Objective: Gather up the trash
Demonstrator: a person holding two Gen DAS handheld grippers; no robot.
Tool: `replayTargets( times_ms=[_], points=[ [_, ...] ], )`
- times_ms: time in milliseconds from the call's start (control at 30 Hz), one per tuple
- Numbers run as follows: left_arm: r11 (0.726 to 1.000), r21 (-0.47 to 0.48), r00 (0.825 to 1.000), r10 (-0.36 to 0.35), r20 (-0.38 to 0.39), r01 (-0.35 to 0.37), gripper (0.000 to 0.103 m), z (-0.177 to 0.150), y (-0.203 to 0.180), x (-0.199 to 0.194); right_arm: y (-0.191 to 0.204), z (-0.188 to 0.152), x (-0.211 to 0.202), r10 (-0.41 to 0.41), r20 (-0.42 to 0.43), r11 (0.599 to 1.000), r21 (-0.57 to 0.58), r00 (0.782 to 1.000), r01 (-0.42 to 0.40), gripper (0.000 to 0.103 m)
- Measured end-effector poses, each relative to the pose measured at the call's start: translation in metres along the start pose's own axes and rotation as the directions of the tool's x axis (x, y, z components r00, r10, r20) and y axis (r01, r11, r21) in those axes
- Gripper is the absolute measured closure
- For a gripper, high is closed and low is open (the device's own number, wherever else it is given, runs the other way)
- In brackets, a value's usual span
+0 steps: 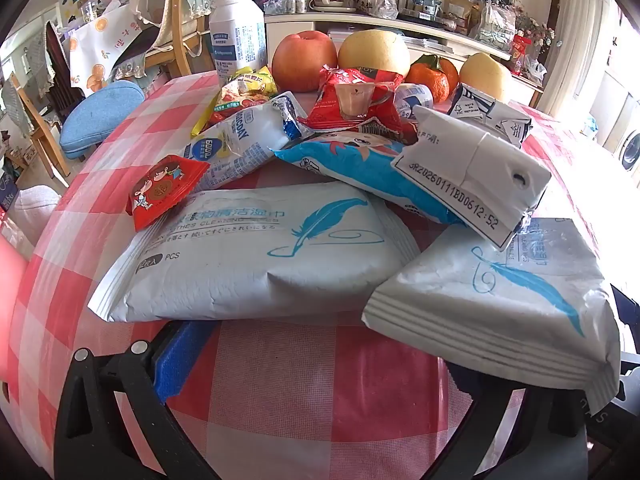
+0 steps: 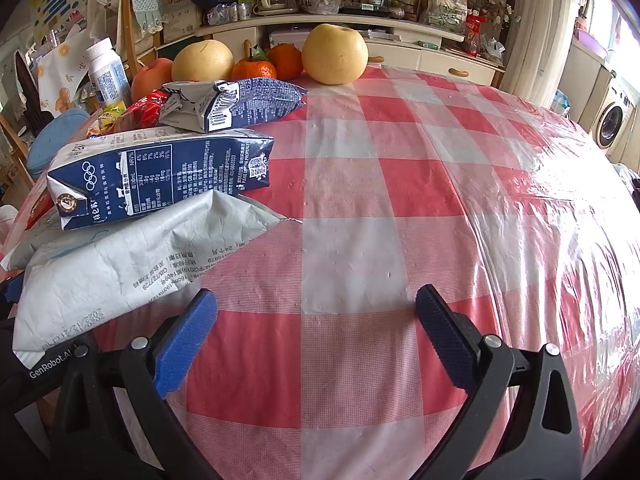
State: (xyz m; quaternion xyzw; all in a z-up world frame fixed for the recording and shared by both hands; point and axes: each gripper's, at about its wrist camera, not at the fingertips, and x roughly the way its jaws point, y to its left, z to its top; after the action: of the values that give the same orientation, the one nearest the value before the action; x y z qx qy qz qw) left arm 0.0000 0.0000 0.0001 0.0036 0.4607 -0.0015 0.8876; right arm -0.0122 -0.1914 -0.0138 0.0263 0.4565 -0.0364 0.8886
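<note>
1. The left gripper (image 1: 320, 364) sits at the bottom of the left wrist view with its fingers (image 1: 180, 360) spread wide and nothing pinched; the blue pad of one finger shows at lower left, while the other is mostly hidden behind a wipes pack
2. The right gripper (image 2: 316, 340) is at the bottom of the right wrist view, its fingers (image 2: 186, 340) likewise spread wide over bare checked cloth, holding nothing
3. Just beyond the left fingers lie two pale wipes packs with blue feather prints: the large wipes pack (image 1: 256, 256) in the centre and the second wipes pack (image 1: 504, 304) at lower right, which overlaps the hidden finger
4. A white-ended milk carton (image 1: 476, 176) rests tilted on the second pack at centre right; the same navy milk carton appears at centre left in the right wrist view
5. Behind it the trash piles up mid-frame: a blue cartoon wrapper (image 1: 352, 168), a white and blue pouch (image 1: 244, 140), a red sachet (image 1: 360, 100), a small red packet (image 1: 160, 192) and a crushed carton (image 2: 240, 104)
6. At the upper centre stand an apple (image 1: 304, 60), two pears (image 1: 374, 54), oranges (image 1: 432, 76) and a white bottle (image 1: 238, 28)
7. All of it rests on the bench (image 2: 400, 200), covered in red and white checked cloth under clear plastic
</note>
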Motion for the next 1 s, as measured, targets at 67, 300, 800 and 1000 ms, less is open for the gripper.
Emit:
replayTargets(
  times_ms=[67,300,800,1000],
  points=[
    [1.000,-0.001,1.000,-0.002,-0.001,0.002,0.004,0.000,0.000,0.000,0.000,-0.002,-0.001,-0.006,-0.002,1.000,0.011,1.000,0.006,0.004],
    [0.999,0.033,1.000,-0.027,0.000,0.027,0.005,-0.006,0.000,-0.004,0.002,-0.016,-0.012,-0.018,-0.043,0.999,0.040,0.999,0.019,0.004],
    [0.983,0.171,0.972,-0.106,0.211,0.071,0.005,-0.045,0.007,-0.103,0.003,-0.042,-0.098,-0.031,0.113,0.993,0.119,0.993,0.017,0.004],
    [0.981,0.190,0.948,-0.096,0.304,0.039,0.005,-0.058,0.018,-0.147,0.022,-0.048,-0.160,-0.046,0.353,0.998,0.062,0.934,0.025,0.004]
  ],
)
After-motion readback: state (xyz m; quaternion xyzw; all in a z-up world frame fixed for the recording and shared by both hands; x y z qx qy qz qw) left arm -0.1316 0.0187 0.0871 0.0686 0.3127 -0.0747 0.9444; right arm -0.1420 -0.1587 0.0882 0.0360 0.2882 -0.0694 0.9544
